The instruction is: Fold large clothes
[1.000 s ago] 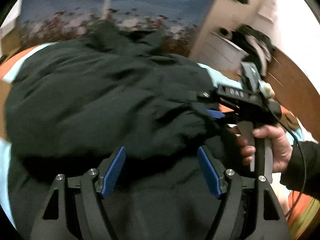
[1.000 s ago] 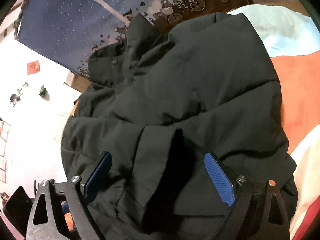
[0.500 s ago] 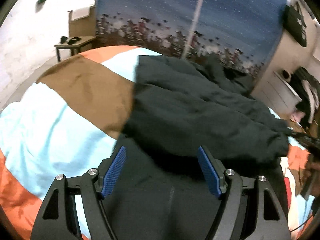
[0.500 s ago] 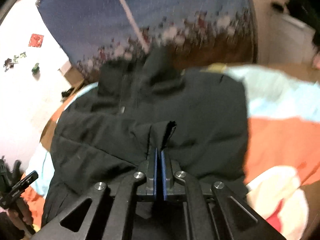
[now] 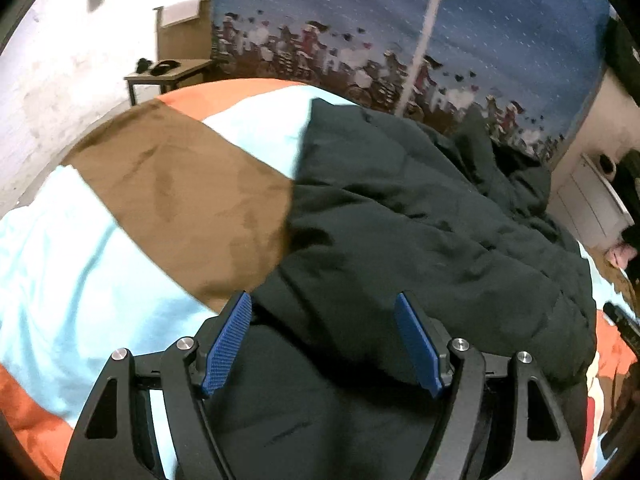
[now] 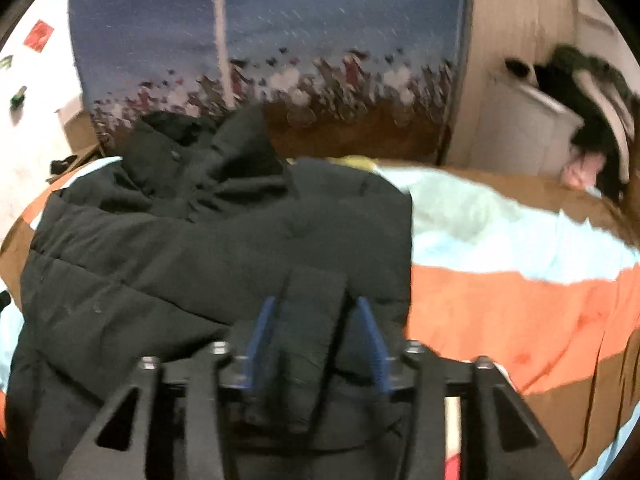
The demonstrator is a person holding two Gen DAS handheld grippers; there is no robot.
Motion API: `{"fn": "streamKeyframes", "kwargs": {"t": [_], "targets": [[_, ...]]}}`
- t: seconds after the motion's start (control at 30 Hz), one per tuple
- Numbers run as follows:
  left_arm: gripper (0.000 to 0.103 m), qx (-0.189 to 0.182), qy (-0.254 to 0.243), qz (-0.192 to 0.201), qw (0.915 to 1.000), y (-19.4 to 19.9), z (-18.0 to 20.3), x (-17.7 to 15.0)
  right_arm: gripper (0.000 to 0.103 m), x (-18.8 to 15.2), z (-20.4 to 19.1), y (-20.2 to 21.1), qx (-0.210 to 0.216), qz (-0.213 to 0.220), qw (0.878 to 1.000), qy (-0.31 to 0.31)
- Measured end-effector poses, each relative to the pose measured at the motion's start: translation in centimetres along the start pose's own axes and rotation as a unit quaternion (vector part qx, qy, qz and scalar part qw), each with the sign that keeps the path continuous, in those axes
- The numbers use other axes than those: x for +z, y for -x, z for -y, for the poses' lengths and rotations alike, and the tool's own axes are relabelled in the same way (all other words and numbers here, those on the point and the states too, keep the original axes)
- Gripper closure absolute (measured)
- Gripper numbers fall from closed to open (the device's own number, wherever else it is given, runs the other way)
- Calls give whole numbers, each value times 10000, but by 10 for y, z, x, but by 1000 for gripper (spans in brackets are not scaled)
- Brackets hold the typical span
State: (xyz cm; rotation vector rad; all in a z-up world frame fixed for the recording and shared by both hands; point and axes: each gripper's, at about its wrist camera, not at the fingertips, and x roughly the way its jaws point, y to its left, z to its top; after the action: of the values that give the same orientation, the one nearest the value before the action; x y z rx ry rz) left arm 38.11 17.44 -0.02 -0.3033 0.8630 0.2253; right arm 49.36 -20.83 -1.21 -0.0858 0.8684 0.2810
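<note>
My left hand-held gripper (image 5: 324, 340): pads spread wide, nothing pinched. It hangs over the near edge of the black jacket (image 5: 420, 240), fabric below and between the pads but not pressed by them.

My right hand-held gripper (image 6: 316, 340): jaws have just been opening; pads now stand apart w/ a fold of jacket cloth (image 6: 316, 320) between them. View is blurred, so I can't confirm whether the pads press on it; they look just clear of it.

Jacket lies bunched on the bed (image 5: 180, 184), on a cover of brown, pale-blue and orange bands. Left view: it fills the centre and right, bed bare to the left. Right view: jacket at centre-left, bed bare to the right.

Writing/labels: none readable on jacket or grippers.

Orientation: collar end (image 6: 224, 148) lies far from me, toward the blue patterned curtain (image 6: 320, 40); long axis runs roughly from my grippers away to the curtain.
</note>
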Motion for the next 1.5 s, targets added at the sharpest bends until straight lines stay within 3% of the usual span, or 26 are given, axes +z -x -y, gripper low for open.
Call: {"fn": "streamKeyframes", "kwargs": {"t": [0.07,0.13,0.27,0.33,0.4,0.5,0.77,0.93,1.1,1.2,1.37,1.5], "targets": [[34,-17,-171,-98,9998,-8,12,-4,45,-1,-16,2,234,145,9988,412],[34,-3,-355,-226,9991,-19,26,-10,45,-4,-32,-7,558,13,9953,797],[34,204,-595,-496,9968,-43,40,-19,50,-18,-52,-26,801,-309,9891,1193],[27,377,-680,-599,9952,-54,44,-23,50,-25,-57,-42,790,-523,9870,1296],[12,588,-708,-608,9939,-63,44,-23,50,-29,-57,-56,811,-601,9857,1353],[1,748,-705,-781,9916,-79,39,-22,48,-28,-52,-72,982,-746,9849,1214],[1,867,-154,-1315,9874,-91,32,-20,47,-31,-49,-97,1226,-880,9791,1366],[1,1108,337,-1950,9739,-77,26,-17,47,-37,-42,-96,1455,-687,9802,1157],[1,1376,429,-2153,9658,-44,23,-18,46,-42,-30,-91,1788,-495,9782,928],[1,1413,437,-2124,9659,-27,25,-11,45,-43,-25,-87,1976,-444,9759,817],[1,1086,529,-1500,9813,-7,34,16,34,-39,-19,-79,2276,-358,9708,670],[1,712,297,-993,9921,-26,58,46,22,-31,-13,-64,2200,-231,9745,385]]}}
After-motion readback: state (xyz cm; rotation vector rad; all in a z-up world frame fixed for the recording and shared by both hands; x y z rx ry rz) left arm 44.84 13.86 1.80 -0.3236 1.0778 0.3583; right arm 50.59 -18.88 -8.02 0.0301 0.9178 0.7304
